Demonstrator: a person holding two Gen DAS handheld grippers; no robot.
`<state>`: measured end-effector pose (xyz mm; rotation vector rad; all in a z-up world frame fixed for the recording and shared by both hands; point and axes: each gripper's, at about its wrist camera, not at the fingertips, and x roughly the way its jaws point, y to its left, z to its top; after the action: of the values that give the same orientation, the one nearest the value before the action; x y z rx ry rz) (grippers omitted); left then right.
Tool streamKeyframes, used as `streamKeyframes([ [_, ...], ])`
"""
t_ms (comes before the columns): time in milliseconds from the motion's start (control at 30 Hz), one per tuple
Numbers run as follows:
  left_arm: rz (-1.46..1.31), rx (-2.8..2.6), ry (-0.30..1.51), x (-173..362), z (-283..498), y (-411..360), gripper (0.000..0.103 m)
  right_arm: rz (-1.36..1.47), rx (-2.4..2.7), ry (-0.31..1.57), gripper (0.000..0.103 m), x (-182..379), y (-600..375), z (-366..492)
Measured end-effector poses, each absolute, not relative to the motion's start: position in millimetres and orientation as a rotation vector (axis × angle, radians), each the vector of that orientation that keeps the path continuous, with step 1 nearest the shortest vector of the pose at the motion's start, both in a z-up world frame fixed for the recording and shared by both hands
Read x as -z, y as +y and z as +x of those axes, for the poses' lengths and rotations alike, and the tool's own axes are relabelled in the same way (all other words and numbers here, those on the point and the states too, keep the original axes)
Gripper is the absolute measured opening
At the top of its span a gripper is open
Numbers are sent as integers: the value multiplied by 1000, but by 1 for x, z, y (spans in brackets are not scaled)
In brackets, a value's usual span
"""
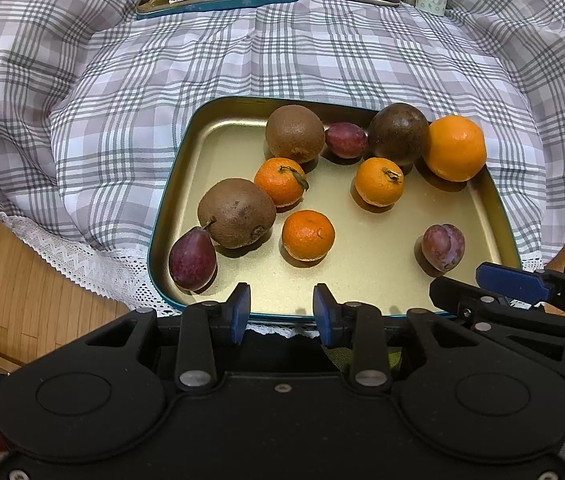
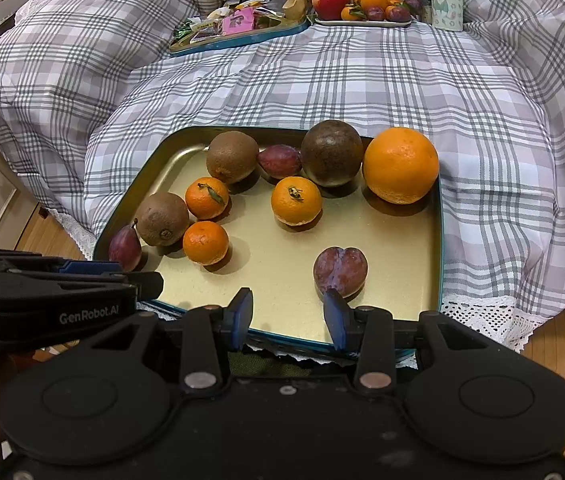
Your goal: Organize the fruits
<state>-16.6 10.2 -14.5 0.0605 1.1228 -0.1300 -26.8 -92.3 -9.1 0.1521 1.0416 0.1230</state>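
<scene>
A plaid cloth (image 1: 282, 60) covers the table. On it sits a gold tray (image 1: 362, 280) holding loose fruit: kiwis, mandarins, plums and a large orange (image 1: 455, 148). Just short of its near rim, the left tool (image 1: 281, 311) and right tool (image 2: 288, 316) both hang empty, pads apart. A farther plate (image 2: 362, 23) apparently holds more fruit.

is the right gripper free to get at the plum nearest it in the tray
Probably yes. The plum lies alone on bare tray floor just ahead of the right gripper, with nothing between them. Its jaws stand apart and empty, though they may need to open wider to fit round it.
</scene>
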Motion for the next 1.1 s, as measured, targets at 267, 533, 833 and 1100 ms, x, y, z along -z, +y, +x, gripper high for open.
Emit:
streamKeyframes([
  [267,59,131,1125,15,-16,11,43,153,-123,1042,42,9,-92,-27],
  [533,58,130,1126,15,-16,11,43,153,-124,1044,42,10,-92,-27],
  [833,48,132,1132,17,-17,10,43,154,-126,1046,42,11,-91,-26],
  [1100,47,134,1136,18,-17,10,43,154,-128,1048,42,13,-90,-27],
])
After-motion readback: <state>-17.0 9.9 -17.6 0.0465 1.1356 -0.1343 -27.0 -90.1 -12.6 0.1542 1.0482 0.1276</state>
